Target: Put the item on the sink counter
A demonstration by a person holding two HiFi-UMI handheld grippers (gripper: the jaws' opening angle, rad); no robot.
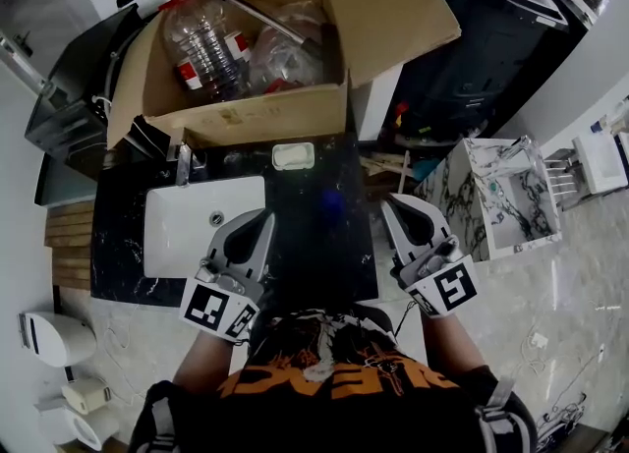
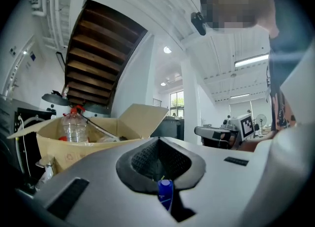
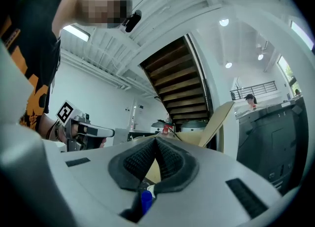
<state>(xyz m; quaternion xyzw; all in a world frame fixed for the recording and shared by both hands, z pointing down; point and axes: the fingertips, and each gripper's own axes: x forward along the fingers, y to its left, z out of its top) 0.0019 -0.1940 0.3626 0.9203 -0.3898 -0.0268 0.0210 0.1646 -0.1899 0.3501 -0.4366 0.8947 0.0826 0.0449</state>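
Observation:
A small blue item (image 1: 331,205) stands on the black sink counter (image 1: 324,264), right of the white basin (image 1: 201,225). It shows blurred in the head view. In the left gripper view the blue item (image 2: 165,191) appears low through the gap behind the pads; in the right gripper view the blue item (image 3: 146,200) shows the same way. My left gripper (image 1: 265,217) hovers over the basin's right edge, left of the item, jaws shut and empty. My right gripper (image 1: 390,201) hangs past the counter's right edge, also shut with nothing in it. Neither gripper (image 2: 158,140) (image 3: 156,138) touches the item.
An open cardboard box (image 1: 246,117) holding a clear plastic bottle (image 1: 201,43) and bags stands behind the counter. A white soap dish (image 1: 293,155) and a faucet (image 1: 184,161) sit at the counter's back. A marble-patterned cabinet (image 1: 496,196) stands to the right.

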